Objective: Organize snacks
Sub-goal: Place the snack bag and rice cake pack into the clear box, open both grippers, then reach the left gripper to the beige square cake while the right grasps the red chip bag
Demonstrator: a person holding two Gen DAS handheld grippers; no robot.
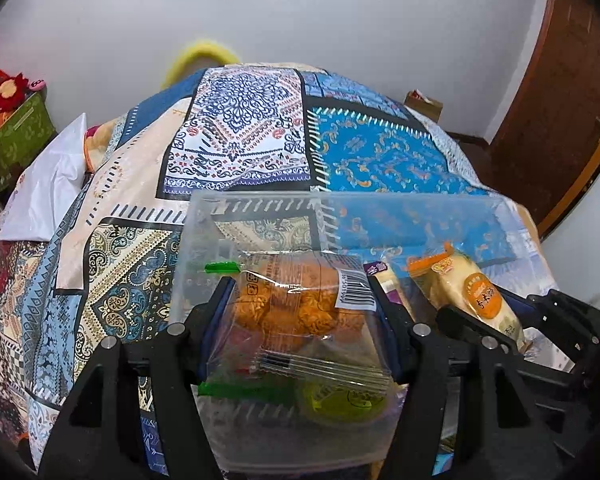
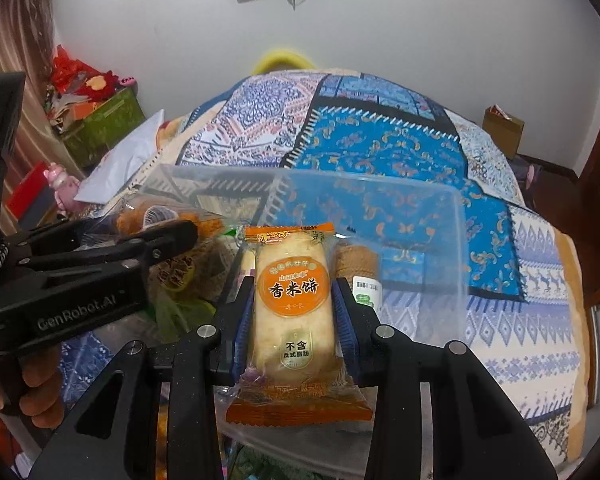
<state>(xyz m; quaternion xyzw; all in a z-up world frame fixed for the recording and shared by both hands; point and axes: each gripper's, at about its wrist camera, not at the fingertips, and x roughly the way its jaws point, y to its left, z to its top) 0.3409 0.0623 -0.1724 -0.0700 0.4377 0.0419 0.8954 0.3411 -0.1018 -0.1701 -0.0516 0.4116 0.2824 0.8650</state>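
Left gripper (image 1: 302, 308) was clamped on a clear bread packet (image 1: 300, 300), jaws set fairly wide with the packet filling the gap, blue pads pressed to both of its ends. The packet lay crosswise between the fingers, its long axis running left to right in the left wrist view, barcode label toward the right pad. It hung over the left part of a clear plastic bin (image 1: 480, 216) that sat on a patchwork quilt (image 1: 236, 132).

Right gripper (image 2: 294, 308) was closed on an orange rice cracker pack (image 2: 294, 312), jaws narrower than the left pair, pads gripping its long sides. The pack's long axis ran along the fingers, pointing away from the camera, printed face up, crimped ends sticking out front and back. It was held above the bin's middle (whether it touched the bin floor I could not tell).

Inside the bin: a green jelly cup (image 1: 340, 400) below the bread packet, and a tan round snack (image 2: 356, 264) just right of the cracker pack. A hand (image 2: 32, 384) held the left gripper's handle at the left edge of the right wrist view.
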